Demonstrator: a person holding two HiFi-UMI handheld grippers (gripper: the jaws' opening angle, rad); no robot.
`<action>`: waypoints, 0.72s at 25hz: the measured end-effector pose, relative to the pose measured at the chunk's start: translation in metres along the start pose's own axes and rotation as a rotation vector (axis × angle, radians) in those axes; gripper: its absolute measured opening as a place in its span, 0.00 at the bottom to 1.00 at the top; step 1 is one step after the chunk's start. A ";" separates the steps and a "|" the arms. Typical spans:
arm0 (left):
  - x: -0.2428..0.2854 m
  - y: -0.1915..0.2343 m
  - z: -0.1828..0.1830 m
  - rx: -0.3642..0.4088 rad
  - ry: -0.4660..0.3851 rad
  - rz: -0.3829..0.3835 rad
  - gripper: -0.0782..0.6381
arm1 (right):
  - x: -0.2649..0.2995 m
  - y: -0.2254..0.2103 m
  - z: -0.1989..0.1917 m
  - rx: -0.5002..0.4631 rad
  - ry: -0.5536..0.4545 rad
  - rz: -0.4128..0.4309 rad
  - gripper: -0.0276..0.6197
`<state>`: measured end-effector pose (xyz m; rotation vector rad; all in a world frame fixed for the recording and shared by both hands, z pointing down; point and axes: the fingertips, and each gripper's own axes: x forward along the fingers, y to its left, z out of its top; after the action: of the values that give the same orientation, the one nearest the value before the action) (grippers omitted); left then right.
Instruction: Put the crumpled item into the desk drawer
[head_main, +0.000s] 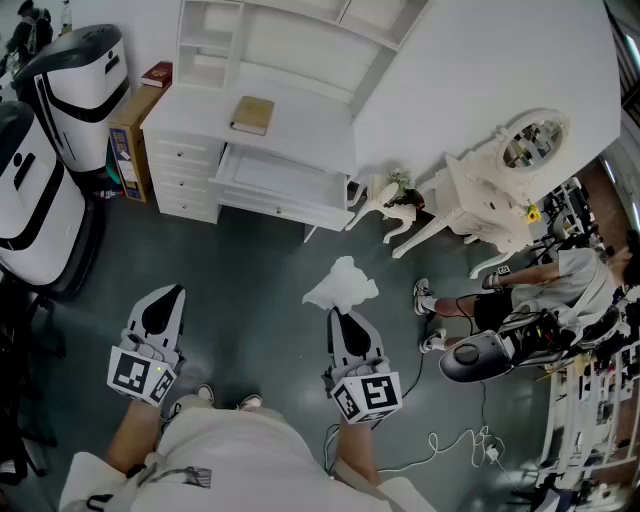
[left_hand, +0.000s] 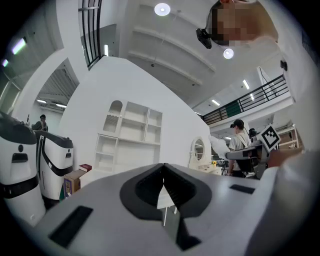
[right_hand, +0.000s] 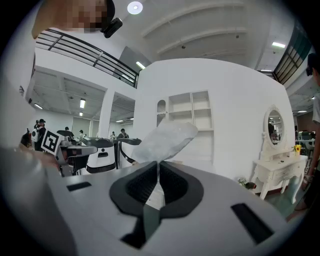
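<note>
1. The white desk with open shelving (head_main: 300, 130) stands across the dark grey floor (head_main: 250, 260), well apart from the person. Its wide white drawer (head_main: 285, 185) below the tabletop appears to be pulled out already (a tan book (head_main: 252, 114) lies on the tabletop just above it). The likely trouble is the carry across open floor. The load is light and pinched only at its lower edge, so a quick swing could work it loose. Letting go too soon would probably land it on the floor in front of the drawer, or on the tabletop, rather than inside.

2. The right tongs (head_main: 340, 312), grey with black pads, are pressed together on a lower fold of the load. They are held about level and aimed toward the desk.

3. The left tongs (head_main: 170, 292) are held alongside, well apart from the right pair. Their black pads meet with nothing between them, so they look idle for now.

4. The crumpled white paper-like item (head_main: 342, 285) sticks out beyond the tips of the right tongs. It is in the air above the floor, between the person and the desk, and not yet in the drawer.
</note>
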<state>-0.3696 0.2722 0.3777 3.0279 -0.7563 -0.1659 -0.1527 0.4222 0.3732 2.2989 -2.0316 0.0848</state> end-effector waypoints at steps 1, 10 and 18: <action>0.000 -0.001 0.001 0.001 0.000 -0.001 0.13 | -0.001 0.000 0.000 -0.001 -0.002 -0.001 0.08; -0.002 -0.028 0.004 0.015 -0.009 0.015 0.13 | -0.025 -0.020 -0.007 0.005 -0.010 0.004 0.08; -0.002 -0.060 -0.005 0.039 0.011 0.035 0.13 | -0.042 -0.039 -0.021 0.082 -0.045 0.061 0.08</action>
<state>-0.3432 0.3259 0.3806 3.0471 -0.8208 -0.1361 -0.1194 0.4698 0.3896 2.3061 -2.1601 0.1235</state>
